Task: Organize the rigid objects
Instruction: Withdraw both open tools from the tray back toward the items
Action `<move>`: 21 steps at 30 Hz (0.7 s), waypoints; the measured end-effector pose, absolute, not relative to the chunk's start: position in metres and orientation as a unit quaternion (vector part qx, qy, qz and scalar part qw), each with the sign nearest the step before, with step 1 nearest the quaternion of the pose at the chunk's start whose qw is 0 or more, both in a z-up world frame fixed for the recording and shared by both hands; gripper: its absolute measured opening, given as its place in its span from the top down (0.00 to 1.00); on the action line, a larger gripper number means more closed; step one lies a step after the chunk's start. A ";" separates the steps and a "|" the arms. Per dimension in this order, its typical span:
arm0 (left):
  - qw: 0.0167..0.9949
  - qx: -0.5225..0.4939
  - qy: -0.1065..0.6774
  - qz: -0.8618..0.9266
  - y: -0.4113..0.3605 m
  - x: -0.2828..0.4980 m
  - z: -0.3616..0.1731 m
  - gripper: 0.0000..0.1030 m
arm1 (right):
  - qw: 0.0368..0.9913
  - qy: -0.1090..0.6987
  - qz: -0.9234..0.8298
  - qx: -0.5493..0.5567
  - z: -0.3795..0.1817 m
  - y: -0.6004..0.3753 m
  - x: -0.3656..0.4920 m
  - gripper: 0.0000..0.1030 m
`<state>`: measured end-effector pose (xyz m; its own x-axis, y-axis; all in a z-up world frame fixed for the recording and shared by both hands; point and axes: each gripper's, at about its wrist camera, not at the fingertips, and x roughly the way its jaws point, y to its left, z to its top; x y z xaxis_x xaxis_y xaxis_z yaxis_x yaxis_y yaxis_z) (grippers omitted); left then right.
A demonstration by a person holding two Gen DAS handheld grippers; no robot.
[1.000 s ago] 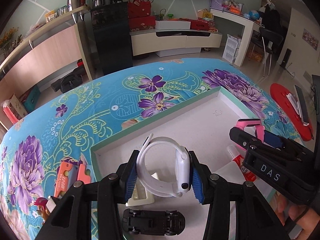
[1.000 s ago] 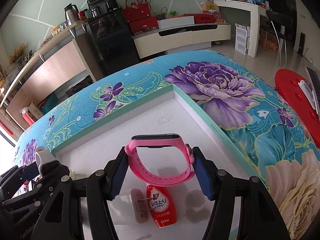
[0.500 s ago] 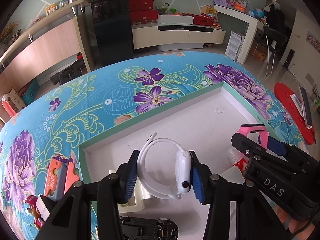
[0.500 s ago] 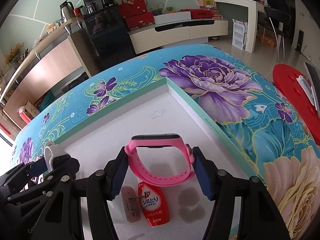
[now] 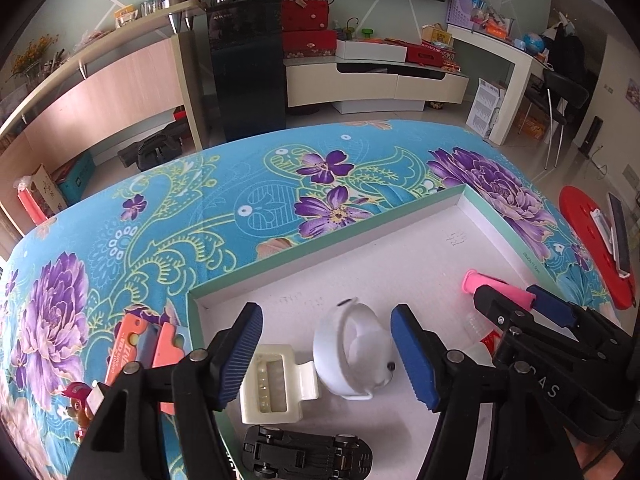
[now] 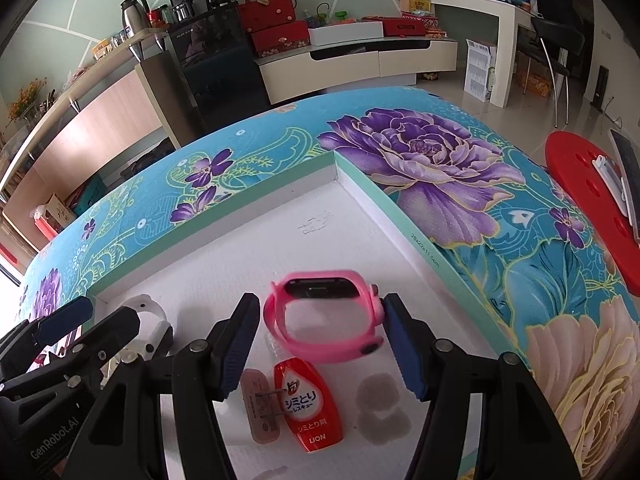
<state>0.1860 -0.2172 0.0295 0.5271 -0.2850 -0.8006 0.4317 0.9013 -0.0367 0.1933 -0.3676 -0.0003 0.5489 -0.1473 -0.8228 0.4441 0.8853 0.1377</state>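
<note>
My left gripper fingers are opening, dropping the white watch between them into the white box. My right gripper fingers stand partly apart; the pink watch between them touches the right finger.

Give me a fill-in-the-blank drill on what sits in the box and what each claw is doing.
The white watch lies inside the ____ box.
The right claw has the ____ watch between its fingers.
The left claw is ____, its pads clear of the white watch.
The toy car is ____ in colour.

Missing words: white; pink; opening; black
</note>
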 end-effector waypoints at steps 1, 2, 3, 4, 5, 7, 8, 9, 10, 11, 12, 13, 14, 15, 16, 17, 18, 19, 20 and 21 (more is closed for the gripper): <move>0.872 0.081 0.438 -0.202 -0.215 0.186 0.031 0.28 | 0.864 0.443 -0.172 0.166 0.000 -0.367 0.193 0.35; 0.874 0.077 0.436 -0.198 -0.213 0.187 0.032 0.27 | 0.865 0.443 -0.172 0.165 0.000 -0.367 0.193 0.32; 0.876 0.074 0.435 -0.194 -0.210 0.187 0.033 0.23 | 0.865 0.442 -0.172 0.163 0.000 -0.367 0.194 0.30; 0.878 0.070 0.434 -0.190 -0.207 0.188 0.034 0.17 | 0.866 0.442 -0.171 0.163 0.000 -0.366 0.194 0.30; 0.880 0.066 0.433 -0.185 -0.205 0.189 0.034 0.14 | 0.866 0.442 -0.169 0.162 0.001 -0.366 0.194 0.30; 0.882 0.059 0.435 -0.173 -0.199 0.190 0.033 0.05 | 0.867 0.441 -0.169 0.157 0.001 -0.364 0.195 0.22; 0.882 0.057 0.437 -0.167 -0.197 0.191 0.033 0.04 | 0.868 0.441 -0.170 0.153 0.001 -0.363 0.195 0.17; 0.882 0.055 0.438 -0.164 -0.194 0.192 0.032 0.02 | 0.869 0.441 -0.171 0.149 0.001 -0.362 0.196 0.15; 0.883 0.054 0.439 -0.159 -0.193 0.192 0.031 0.00 | 0.869 0.442 -0.172 0.144 0.001 -0.361 0.196 0.14; 0.884 0.053 0.439 -0.155 -0.191 0.193 0.031 0.00 | 0.868 0.443 -0.173 0.140 0.001 -0.361 0.197 0.13; 0.885 0.053 0.438 -0.151 -0.190 0.193 0.030 0.00 | 0.868 0.445 -0.175 0.135 0.000 -0.360 0.197 0.13; 0.885 0.054 0.438 -0.148 -0.189 0.193 0.029 0.00 | 0.867 0.447 -0.177 0.131 -0.001 -0.359 0.198 0.13; 0.886 0.054 0.437 -0.145 -0.188 0.193 0.029 0.00 | 0.867 0.447 -0.179 0.128 -0.001 -0.359 0.198 0.12; 0.888 0.054 0.435 -0.143 -0.187 0.193 0.028 0.00 | 0.867 0.447 -0.180 0.127 -0.001 -0.359 0.198 0.12; 0.890 0.051 0.431 -0.140 -0.186 0.192 0.028 0.00 | 0.868 0.445 -0.181 0.127 -0.001 -0.359 0.198 0.12; 0.892 0.049 0.428 -0.137 -0.184 0.192 0.028 0.00 | 0.869 0.443 -0.181 0.129 -0.001 -0.360 0.197 0.12; 0.894 0.046 0.426 -0.134 -0.183 0.192 0.028 0.00 | 0.870 0.440 -0.182 0.131 0.000 -0.360 0.197 0.12; 0.895 0.042 0.424 -0.133 -0.181 0.192 0.028 0.00 | 0.870 0.437 -0.184 0.133 0.001 -0.361 0.196 0.11; 0.895 0.040 0.424 -0.131 -0.180 0.191 0.028 0.00 | 0.870 0.435 -0.187 0.135 0.001 -0.362 0.196 0.08; 0.895 0.038 0.425 -0.131 -0.179 0.192 0.027 0.00 | 0.869 0.435 -0.190 0.137 0.001 -0.363 0.196 0.02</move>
<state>0.1915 -0.1787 0.0272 0.6046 -0.2022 -0.7705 0.2667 0.9628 -0.0434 0.1955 -0.3627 0.0007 0.5489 -0.2104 -0.8090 0.4486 0.8907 0.0727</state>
